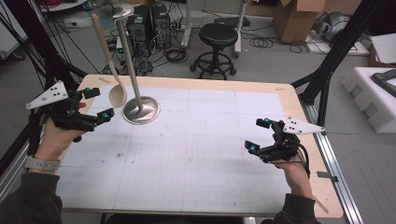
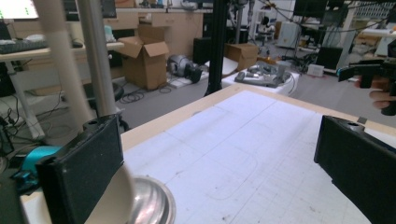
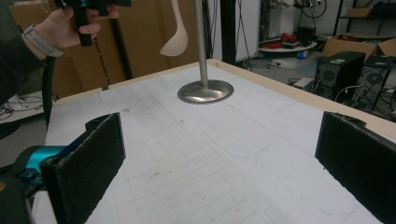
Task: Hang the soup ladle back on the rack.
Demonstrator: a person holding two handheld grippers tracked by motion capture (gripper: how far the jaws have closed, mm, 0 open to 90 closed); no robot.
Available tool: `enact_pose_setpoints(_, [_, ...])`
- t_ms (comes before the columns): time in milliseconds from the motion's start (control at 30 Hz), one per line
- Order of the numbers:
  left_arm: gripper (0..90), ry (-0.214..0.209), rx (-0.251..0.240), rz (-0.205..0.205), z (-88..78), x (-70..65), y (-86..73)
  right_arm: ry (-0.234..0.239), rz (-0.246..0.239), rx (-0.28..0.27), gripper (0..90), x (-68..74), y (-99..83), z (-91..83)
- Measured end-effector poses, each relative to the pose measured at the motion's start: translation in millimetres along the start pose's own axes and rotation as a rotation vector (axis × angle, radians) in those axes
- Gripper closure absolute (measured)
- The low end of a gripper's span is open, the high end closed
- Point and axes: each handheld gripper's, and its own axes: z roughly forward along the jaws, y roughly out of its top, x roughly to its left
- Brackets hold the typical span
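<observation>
High view: my left tongs (image 1: 99, 103) gape wide just beside the cream plastic ladle (image 1: 111, 70) hanging by the round steel stand (image 1: 140, 109). Left gripper view: ladle bowl (image 2: 116, 196) behind 1 pad. Right gripper view: right tongs (image 3: 219, 168) wide, empty over table (image 3: 243, 158).

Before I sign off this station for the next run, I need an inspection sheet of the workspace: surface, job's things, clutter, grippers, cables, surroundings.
Surface: white gridded mat on a wood-edged table, faint scuffs.
Job's things: beige ladle hanging from a metal stand at the far left; its bowl hangs above the stand's round base.
Clutter: nothing seen on the mat.
Grippers: left gripper beside the ladle's bowl, jaws open, nothing held; right gripper over the mat's right side, jaws open, empty.
Cables: black cable trailing from the right gripper; loose cables on the floor beyond.
Surroundings: stool, cardboard boxes, computer towers.
</observation>
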Motion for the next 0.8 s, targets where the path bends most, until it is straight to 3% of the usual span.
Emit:
enact_pose_setpoints(200, [1.7, 0.006, -0.015, -0.009, 0.7, -6.3, -14.6, -0.006, -0.005, -0.009, 0.4, -0.4, 0.4, -1.4])
enact_pose_setpoints(300, [1.7, -0.005, 0.0, -0.007, 1.4, -10.2, -18.3, -0.011, -0.005, -0.013, 0.4, -0.8, 0.4, -2.0])
enact_pose_setpoints(500, [1.7, 0.002, 0.04, 0.063, 6.5, -20.9, -26.8, -0.016, 0.001, -0.014, 0.4, -0.6, 0.2, -2.4])
enact_pose_setpoints(600, [1.7, 0.001, 0.06, 0.077, 9.0, -22.4, -29.3, -0.022, -0.002, -0.013, 0.4, -1.7, -0.3, -1.8])
enact_pose_setpoints(800, [1.7, -0.006, 0.026, 0.056, 8.8, -25.1, -33.0, -0.029, 0.001, -0.018, 0.4, -2.4, -0.4, -3.8])
